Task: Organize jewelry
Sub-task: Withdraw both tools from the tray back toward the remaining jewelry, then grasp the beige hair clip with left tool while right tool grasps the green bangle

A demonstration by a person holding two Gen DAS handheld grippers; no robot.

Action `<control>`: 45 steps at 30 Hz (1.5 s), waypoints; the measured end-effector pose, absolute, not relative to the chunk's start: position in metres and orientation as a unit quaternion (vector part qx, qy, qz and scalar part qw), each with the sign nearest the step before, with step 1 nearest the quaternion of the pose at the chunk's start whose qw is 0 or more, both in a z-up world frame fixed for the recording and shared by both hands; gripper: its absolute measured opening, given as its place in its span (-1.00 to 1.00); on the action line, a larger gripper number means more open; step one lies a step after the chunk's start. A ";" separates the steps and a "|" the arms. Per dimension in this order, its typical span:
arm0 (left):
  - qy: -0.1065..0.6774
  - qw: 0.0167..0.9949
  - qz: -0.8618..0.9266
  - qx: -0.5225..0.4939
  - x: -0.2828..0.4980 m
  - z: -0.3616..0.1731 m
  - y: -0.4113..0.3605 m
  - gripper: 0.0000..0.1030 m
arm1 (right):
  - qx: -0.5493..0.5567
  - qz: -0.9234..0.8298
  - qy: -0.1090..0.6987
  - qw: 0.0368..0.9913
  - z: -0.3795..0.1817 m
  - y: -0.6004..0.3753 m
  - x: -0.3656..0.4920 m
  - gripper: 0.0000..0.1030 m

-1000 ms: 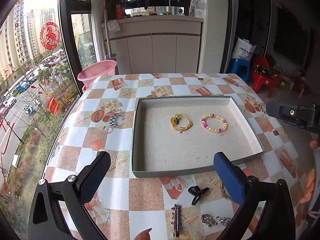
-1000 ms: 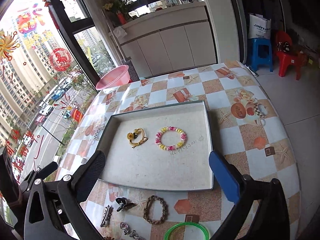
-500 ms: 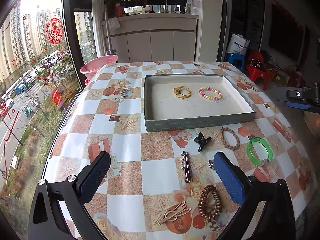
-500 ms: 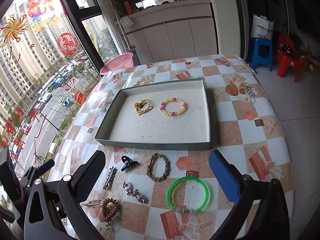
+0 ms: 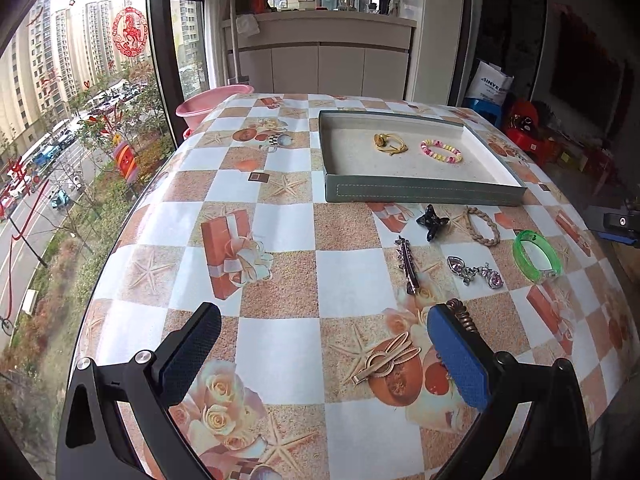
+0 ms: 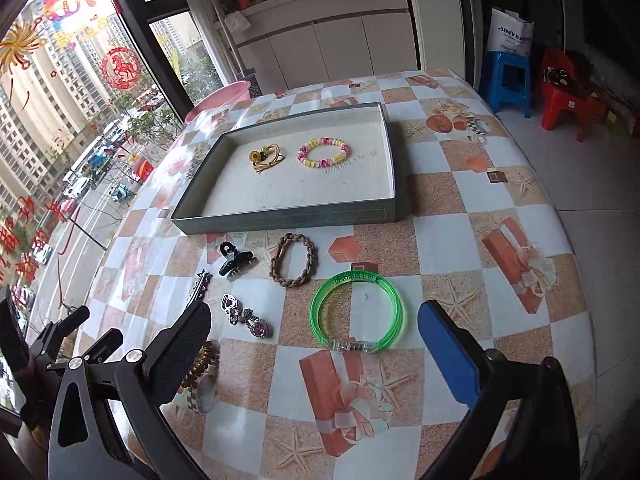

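Jaws open and empty, loose jewelry waiting in front of tray

Right gripper (image 6: 314,350) jaws spread wide, nothing held, hovering above the table (image 6: 460,184) with the green bangle (image 6: 356,314) lying between its finger lines. Left gripper (image 5: 324,354) also wide open and empty; gold clip (image 5: 386,358) sits between its fingers, a brown coil tie (image 5: 460,314) just behind the blue pad.

Handling, as a guess:
- Bangle: clear hard plastic hoop, light, stiff, probably slippery. Pinch across one rim section, near the clear clasp at the front, not across the whole ring.
- Braided band (image 6: 292,260): brown woven cord, soft, will flop; grab one side of the loop.
- Claw clip (image 6: 236,260): black glossy plastic, rigid, odd shape; take by the body.
- Silver charm (image 6: 246,316): metal links with pink stones, small, likely dangles when lifted, could slip out.
- Bar clip (image 5: 408,266): thin dark metal, flat on the cloth, hard to get under; close across its width.
- Gold clip: flat thin metal, same problem.

Tray (image 6: 288,216): shallow grey-green box, pale felt-like floor, low walls. Already inside, near the back: yellow cord piece (image 6: 266,158) and bead bracelet (image 6: 323,153), side by side, not touching. All other pieces lie on the table in front of the tray's near wall, apart from each other. Tablecloth is glossy checked vinyl, so pieces may slide when nudged.
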State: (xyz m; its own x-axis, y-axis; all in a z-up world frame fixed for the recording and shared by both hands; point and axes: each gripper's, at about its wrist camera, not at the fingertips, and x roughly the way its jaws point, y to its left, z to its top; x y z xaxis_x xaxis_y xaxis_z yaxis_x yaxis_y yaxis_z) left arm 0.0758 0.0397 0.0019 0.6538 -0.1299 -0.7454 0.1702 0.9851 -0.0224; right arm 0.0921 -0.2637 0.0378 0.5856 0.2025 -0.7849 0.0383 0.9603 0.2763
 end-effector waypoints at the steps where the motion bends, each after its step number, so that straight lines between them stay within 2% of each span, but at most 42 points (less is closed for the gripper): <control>1: 0.411 0.908 -0.082 0.023 0.074 -0.001 0.041 1.00 | 0.134 0.046 0.456 0.879 0.035 -0.263 0.089 1.00; 13: 0.433 0.895 -0.098 0.036 0.067 -0.027 0.034 1.00 | 0.121 0.032 0.491 0.862 -0.006 -0.253 0.066 0.99; 23: 0.442 0.888 -0.115 0.061 0.073 -0.039 0.024 1.00 | 0.102 -0.013 0.489 0.866 -0.016 -0.264 0.088 0.99; 30: 0.442 0.882 -0.136 0.087 0.074 -0.044 0.013 1.00 | 0.017 0.035 0.471 0.881 -0.010 -0.240 0.098 0.94; 32: 0.444 0.880 -0.142 0.093 0.074 -0.045 0.010 0.84 | -0.016 0.048 0.469 0.882 -0.010 -0.229 0.101 0.91; 35: 0.449 0.876 -0.147 0.099 0.075 -0.048 0.006 0.78 | -0.048 0.057 0.476 0.876 -0.015 -0.217 0.107 0.74; 37: 0.449 0.874 -0.156 0.100 0.075 -0.047 0.005 0.62 | -0.049 0.059 0.490 0.868 -0.022 -0.214 0.112 0.44; 40: 0.450 0.872 -0.162 0.101 0.075 -0.047 0.003 0.57 | -0.035 0.053 0.509 0.859 -0.032 -0.216 0.119 0.09; 42: 0.451 0.870 -0.174 0.099 0.074 -0.047 0.001 0.39 | -0.031 0.050 0.515 0.855 -0.037 -0.217 0.121 0.01; 44: 0.452 0.868 -0.178 0.101 0.073 -0.047 -0.001 0.36 | -0.031 0.050 0.513 0.856 -0.037 -0.216 0.120 0.00; 45: 0.453 0.867 -0.182 0.099 0.073 -0.047 -0.001 0.28 | -0.034 0.051 0.513 0.856 -0.037 -0.215 0.119 -0.03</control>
State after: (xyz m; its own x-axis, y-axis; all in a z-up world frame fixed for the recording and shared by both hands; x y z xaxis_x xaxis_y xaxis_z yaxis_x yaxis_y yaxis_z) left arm 0.0732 -0.0014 -0.0467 0.5223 -0.2263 -0.8222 0.4057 0.9140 0.0061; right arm 0.1193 -0.2152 -0.0372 0.4684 0.0521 -0.8820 -0.1214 0.9926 -0.0059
